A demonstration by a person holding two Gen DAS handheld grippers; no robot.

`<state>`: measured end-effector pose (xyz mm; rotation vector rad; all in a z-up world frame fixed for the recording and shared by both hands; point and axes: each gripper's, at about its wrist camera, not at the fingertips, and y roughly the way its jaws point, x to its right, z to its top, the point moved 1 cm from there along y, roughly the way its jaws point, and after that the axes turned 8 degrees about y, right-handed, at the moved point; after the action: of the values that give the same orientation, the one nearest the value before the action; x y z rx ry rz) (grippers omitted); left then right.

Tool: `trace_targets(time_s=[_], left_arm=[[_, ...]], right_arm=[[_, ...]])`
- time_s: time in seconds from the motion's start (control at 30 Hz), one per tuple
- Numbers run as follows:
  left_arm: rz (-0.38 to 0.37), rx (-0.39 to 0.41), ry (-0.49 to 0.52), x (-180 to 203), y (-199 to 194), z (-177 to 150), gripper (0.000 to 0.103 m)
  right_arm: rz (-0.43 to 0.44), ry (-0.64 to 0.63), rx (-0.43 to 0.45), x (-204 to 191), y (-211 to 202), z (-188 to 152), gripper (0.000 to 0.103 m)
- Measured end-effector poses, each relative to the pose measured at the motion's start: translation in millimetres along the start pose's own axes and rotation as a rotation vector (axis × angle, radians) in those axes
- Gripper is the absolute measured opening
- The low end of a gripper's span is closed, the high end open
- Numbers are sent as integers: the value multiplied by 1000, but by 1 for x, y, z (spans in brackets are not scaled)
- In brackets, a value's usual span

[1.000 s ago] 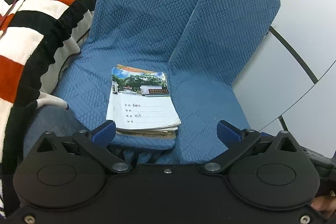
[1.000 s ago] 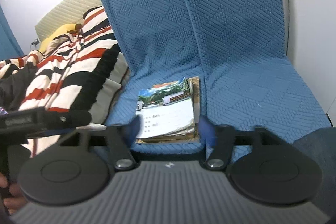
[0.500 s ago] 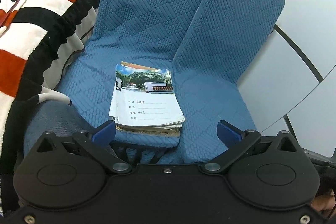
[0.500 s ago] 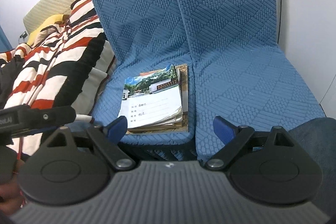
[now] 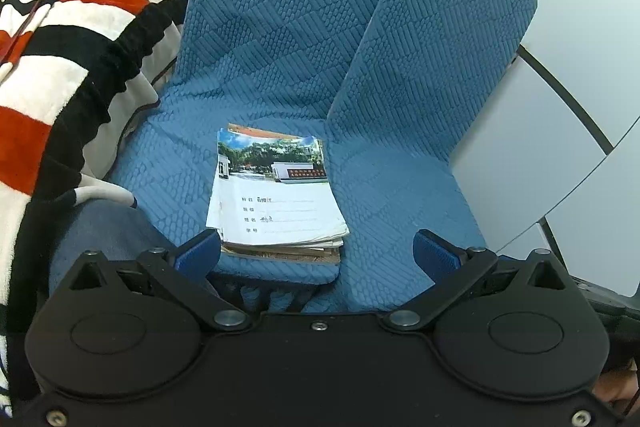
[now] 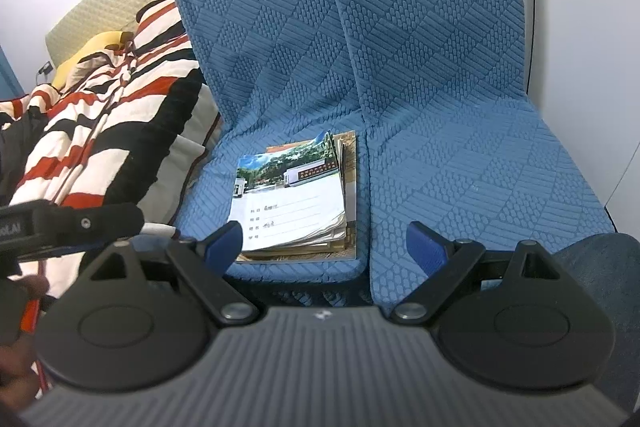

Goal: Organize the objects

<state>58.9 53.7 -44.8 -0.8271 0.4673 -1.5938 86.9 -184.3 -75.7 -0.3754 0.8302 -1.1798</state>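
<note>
A: where's the stack of notebooks (image 5: 276, 199) (image 6: 294, 203) kept?

B: it's laid flat on the blue seat cushion (image 5: 168, 163) (image 6: 472, 187). Left gripper (image 5: 318, 251) and right gripper (image 6: 324, 241) are both spread wide, nothing gripped.

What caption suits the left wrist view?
Open left gripper facing a stack of paper notebooks on a blue quilted seat cushion.
</note>
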Motion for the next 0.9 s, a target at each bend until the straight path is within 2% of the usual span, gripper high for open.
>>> trace_targets(time_s=[0.9], left_arm=[[16, -4, 26, 3, 5, -1, 103]], right_arm=[[-9, 22, -19, 2, 4, -1, 90]])
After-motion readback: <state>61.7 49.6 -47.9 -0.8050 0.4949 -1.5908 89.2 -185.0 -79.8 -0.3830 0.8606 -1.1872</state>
